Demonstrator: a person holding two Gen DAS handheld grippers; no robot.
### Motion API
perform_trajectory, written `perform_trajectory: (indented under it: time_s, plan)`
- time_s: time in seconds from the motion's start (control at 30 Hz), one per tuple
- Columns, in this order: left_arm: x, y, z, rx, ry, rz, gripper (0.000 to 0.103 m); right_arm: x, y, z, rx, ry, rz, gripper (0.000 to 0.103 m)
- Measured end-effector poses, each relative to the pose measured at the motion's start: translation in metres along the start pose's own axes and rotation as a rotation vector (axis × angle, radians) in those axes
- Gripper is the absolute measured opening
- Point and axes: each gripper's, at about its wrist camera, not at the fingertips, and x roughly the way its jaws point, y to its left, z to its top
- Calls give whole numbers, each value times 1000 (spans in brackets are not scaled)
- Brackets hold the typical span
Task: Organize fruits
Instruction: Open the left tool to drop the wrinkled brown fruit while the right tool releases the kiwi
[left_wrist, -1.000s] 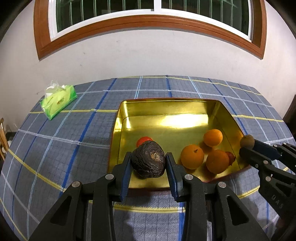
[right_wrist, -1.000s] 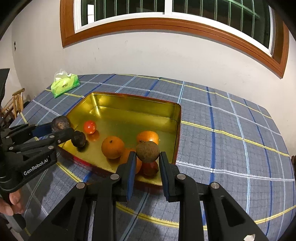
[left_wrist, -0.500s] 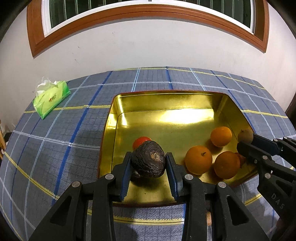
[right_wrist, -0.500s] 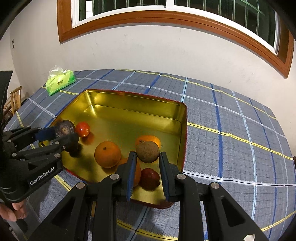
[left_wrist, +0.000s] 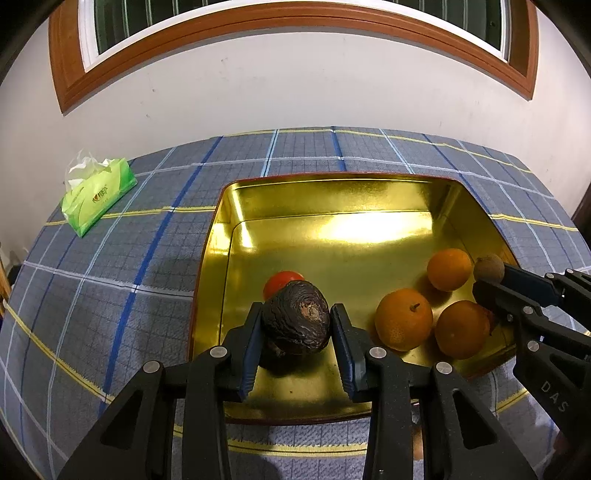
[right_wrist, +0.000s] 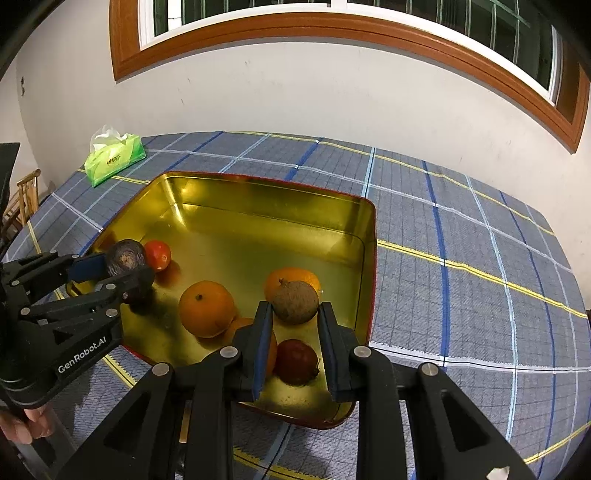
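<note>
Gold tray (left_wrist: 236, 206) w/ 3 oranges (left_wrist: 403, 319), 1 tomato (left_wrist: 280, 281), 1 dark red fruit (right_wrist: 297, 361) inside. Left gripper (left_wrist: 297, 334) pinches 1 wrinkled dark fruit (left_wrist: 297, 322) over tray's near-left part. Right gripper (right_wrist: 295, 326) pinches 1 brown round fruit (right_wrist: 295, 302) over tray's near-right corner. 1 tissue pack (left_wrist: 96, 195) left of tray.

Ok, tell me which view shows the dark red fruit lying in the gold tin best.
The right wrist view: the dark red round fruit lies whole in the gold metal tin, framed below the right gripper. The left wrist view shows only a red sliver behind an orange.
</note>
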Motion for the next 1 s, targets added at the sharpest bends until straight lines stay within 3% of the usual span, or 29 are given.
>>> perform_trajectory:
  time_s: [0.27,0.47,0.63,1.0]
  plan:
    - [2,-1,0,2,3,-2,40,2,0,3,4,-2,-3,24]
    - [0,0,1,-7,4,-15,52,1,-2,7,8,-4,-6,30]
    - [-4,-1,1,-9,-3,-12,53,-3,0,9,6,-11,-5,37]
    - [-32,2,-6,-21,-36,-9,53,-33,5,2,3,-46,-8,38]
